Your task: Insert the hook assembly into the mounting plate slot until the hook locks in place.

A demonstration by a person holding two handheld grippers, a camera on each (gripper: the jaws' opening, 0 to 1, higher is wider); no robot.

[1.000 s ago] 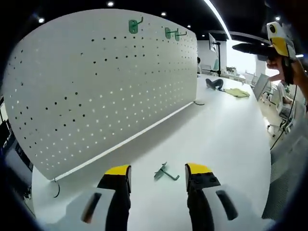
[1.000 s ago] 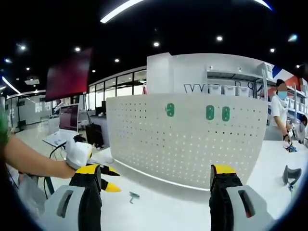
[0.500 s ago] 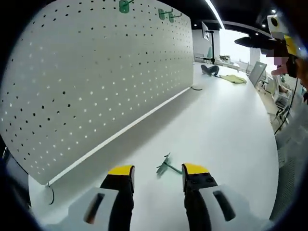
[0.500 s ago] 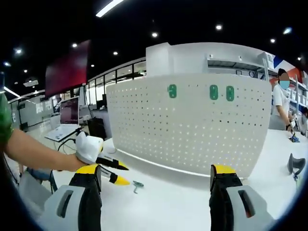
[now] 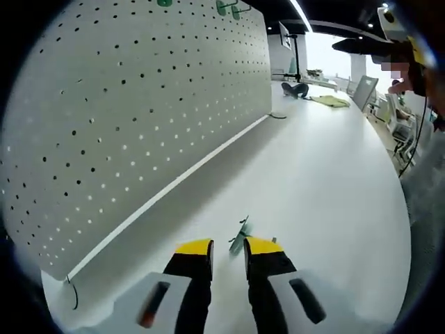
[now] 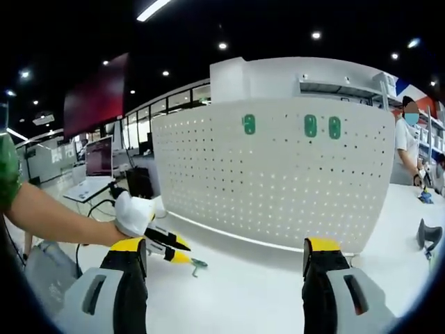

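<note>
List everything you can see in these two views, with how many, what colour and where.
pegboard: one, white, upright on the table
mounted hooks: three, green, along the pegboard's top rows
loose hook: one, green, lying on the table just ahead of the left gripper's jaw tips
table: one, white, under everything
laptop: one, open, on a desk far behind the left gripper
dark object: one, on the table's far end, kind unclear
bystander: one, white top, standing past the pegboard's end
left gripper: one, yellow-tipped black jaws nearly closed around the loose hook
right gripper: one, yellow-tipped black jaws wide apart, held above the table, holding nothing
</note>
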